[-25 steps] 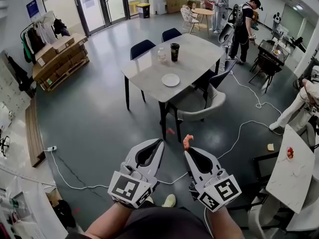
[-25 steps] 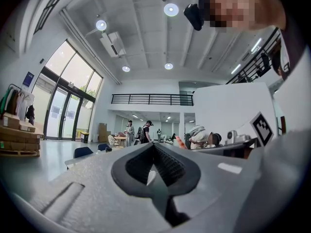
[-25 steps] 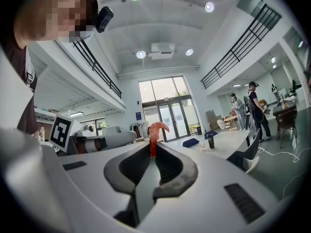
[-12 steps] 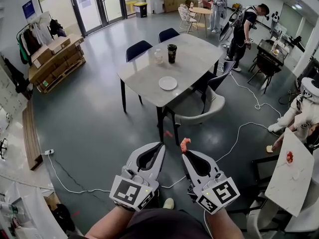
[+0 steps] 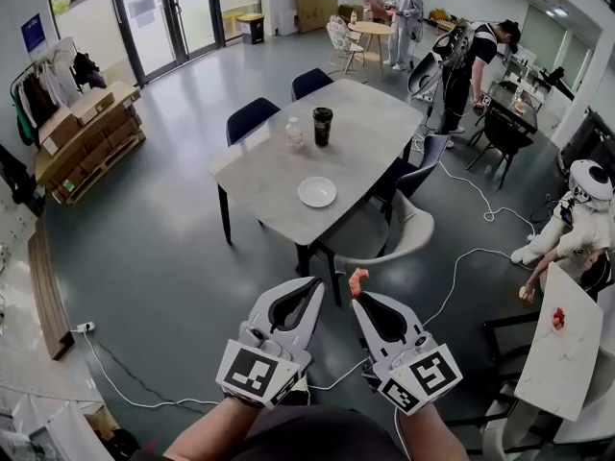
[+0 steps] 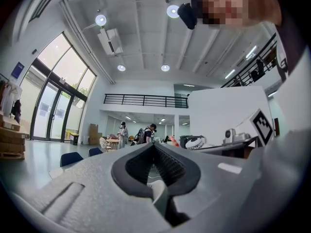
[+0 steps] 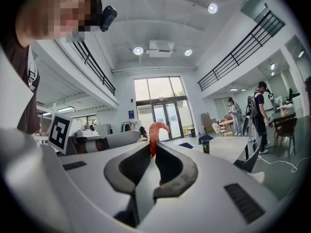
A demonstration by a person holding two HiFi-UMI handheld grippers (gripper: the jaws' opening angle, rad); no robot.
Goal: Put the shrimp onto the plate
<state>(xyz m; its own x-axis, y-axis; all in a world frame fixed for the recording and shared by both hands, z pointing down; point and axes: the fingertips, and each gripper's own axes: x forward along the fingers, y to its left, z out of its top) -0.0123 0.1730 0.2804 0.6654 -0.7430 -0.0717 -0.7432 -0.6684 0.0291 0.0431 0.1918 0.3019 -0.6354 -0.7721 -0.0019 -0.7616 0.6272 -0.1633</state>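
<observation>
Although the person stands well short of the grey table (image 5: 259,166), the head view shows the right gripper (image 5: 356,294) clenched on the orange shrimp (image 5: 358,278), which sticks up past the jaw tips. The left gripper (image 5: 311,286) hangs just beside it, and the white plate (image 5: 317,192) lies bare near the table's near edge, well apart from both. From the left gripper view, its jaws meet with nothing between them. From the right gripper view, the shrimp (image 7: 156,131) is pinched only by its lower end at the very tips, its curled end free above. That thin hold is the likely trouble: a jolt or slackened squeeze could drop it to the floor (image 5: 163,219), and an early release could land it beside the plate. The smooth, stone-like tabletop also carries a dark cup (image 5: 322,126) and a small bottle (image 5: 294,134). Around it are dark chairs (image 5: 252,115), trailing cables (image 5: 471,257), glass doors (image 5: 168,12) and other people (image 5: 476,60).
</observation>
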